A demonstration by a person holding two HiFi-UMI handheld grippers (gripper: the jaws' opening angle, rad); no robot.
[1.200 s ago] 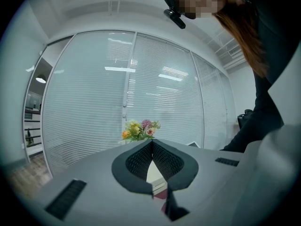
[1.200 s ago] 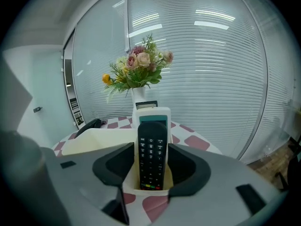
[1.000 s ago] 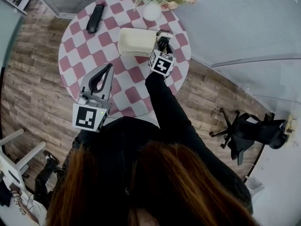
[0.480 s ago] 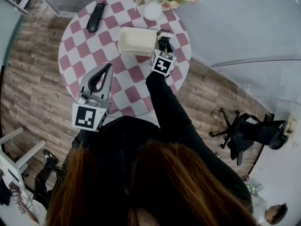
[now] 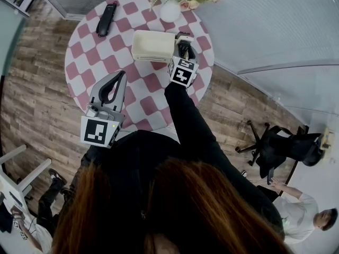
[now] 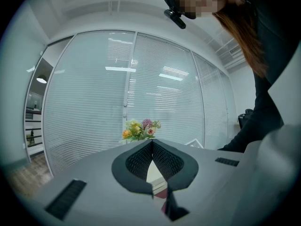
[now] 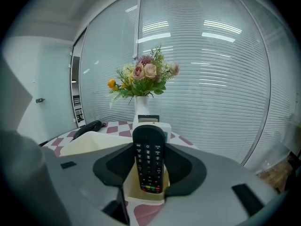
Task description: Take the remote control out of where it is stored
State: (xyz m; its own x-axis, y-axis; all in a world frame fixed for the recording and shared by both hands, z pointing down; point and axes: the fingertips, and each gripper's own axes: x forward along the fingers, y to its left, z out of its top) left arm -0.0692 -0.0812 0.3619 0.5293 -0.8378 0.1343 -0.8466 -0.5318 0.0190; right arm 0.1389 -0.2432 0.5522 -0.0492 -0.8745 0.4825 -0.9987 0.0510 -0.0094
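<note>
Remote control (image 7: 149,166) stands on end in a slot at the near side of the cream holder (image 5: 152,46), button face toward the right gripper view, coloured keys lowest. The holder sits on the checked worktop (image 5: 100,57), just in front of the flower vase (image 5: 170,10). Right gripper (image 5: 181,42): jaws spread wide but closed in on the remote, one pad against each long edge at about mid-length. I read this as a pinch, not a hover. Left gripper (image 6: 151,145): jaws pressed together at the tips with nothing between, held above the near left of the worktop, well apart from the holder. A dark handset-shaped object (image 5: 106,19) lies at the far left edge and is not involved. Handling judgement: light, rigid plastic shell with smooth sides (likely a bit slippery under a light pinch), and not fragile. The hold on the long edges looks right, clear of the keys. The remote's foot appears to be still in the slot, so the pull should run along the remote's length. A sideways pull could drag the light holder along.
</note>
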